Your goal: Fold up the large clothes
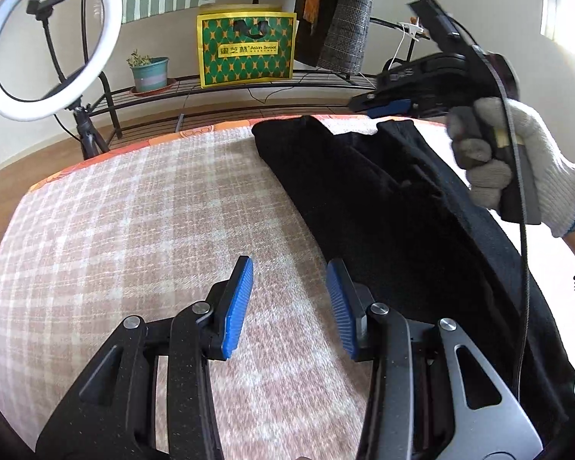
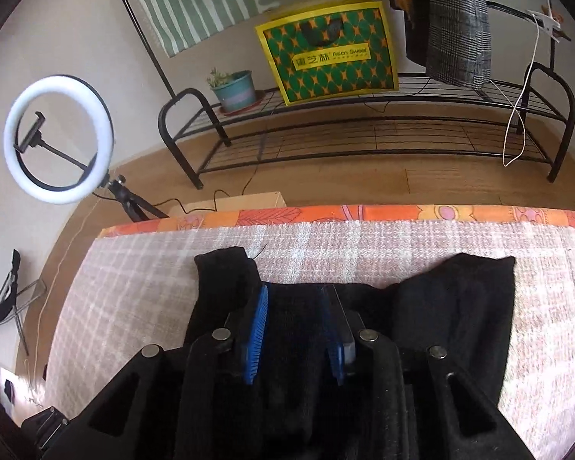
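Note:
A black garment (image 1: 383,207) lies on the pink plaid blanket (image 1: 142,207), stretched from the far edge toward the near right. My left gripper (image 1: 289,306) is open and empty, hovering over the blanket just left of the garment's edge. The right gripper (image 1: 387,105), held by a white-gloved hand (image 1: 517,168), hangs above the garment's far end. In the right wrist view the garment (image 2: 452,318) lies below my right gripper (image 2: 293,333), which is open over the cloth, with two dark ends pointing to the far edge.
The bed's far edge shows an orange patterned sheet (image 2: 364,214). Beyond it are a wood floor, a black wire rack (image 2: 364,130) with a green-yellow bag (image 2: 326,53) and a potted plant (image 2: 235,90), and a ring light (image 2: 57,138) on a tripod at left.

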Tool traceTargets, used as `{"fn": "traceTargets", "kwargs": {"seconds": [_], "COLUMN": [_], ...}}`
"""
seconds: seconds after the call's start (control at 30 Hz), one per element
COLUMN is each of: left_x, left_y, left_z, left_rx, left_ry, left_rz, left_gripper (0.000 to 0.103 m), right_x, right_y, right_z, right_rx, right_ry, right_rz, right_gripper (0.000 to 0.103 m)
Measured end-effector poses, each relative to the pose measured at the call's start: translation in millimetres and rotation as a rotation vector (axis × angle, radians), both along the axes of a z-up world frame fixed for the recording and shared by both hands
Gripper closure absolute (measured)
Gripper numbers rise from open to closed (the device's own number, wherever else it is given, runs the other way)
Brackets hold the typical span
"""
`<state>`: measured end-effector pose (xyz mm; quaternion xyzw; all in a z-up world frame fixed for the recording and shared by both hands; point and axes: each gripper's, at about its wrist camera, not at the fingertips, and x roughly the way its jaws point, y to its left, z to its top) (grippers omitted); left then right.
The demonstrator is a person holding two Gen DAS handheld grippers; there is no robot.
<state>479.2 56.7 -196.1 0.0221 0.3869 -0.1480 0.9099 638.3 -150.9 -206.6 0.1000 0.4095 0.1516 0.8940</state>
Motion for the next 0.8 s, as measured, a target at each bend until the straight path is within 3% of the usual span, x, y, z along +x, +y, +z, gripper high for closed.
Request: {"fn": "traceTargets", "kwargs": {"seconds": [0.43,0.8], "left_x": [-125,-241], "left_y": [-17,-46], "left_z": [115,182], "left_rx": [0.076,0.102], "left_ry": [-0.164,-0.260], "left_rz": [0.004,-0.010], "left_gripper": [0.062,0.059], "right_x": [-181,-343], "right_y": [-52,-77], "right_z": [95,154], "right_rx": [0.036,0.001], "right_ry": [-0.110,-0.213], "right_rz": [0.048,0.085], "right_gripper": [0.071,0.065]}}
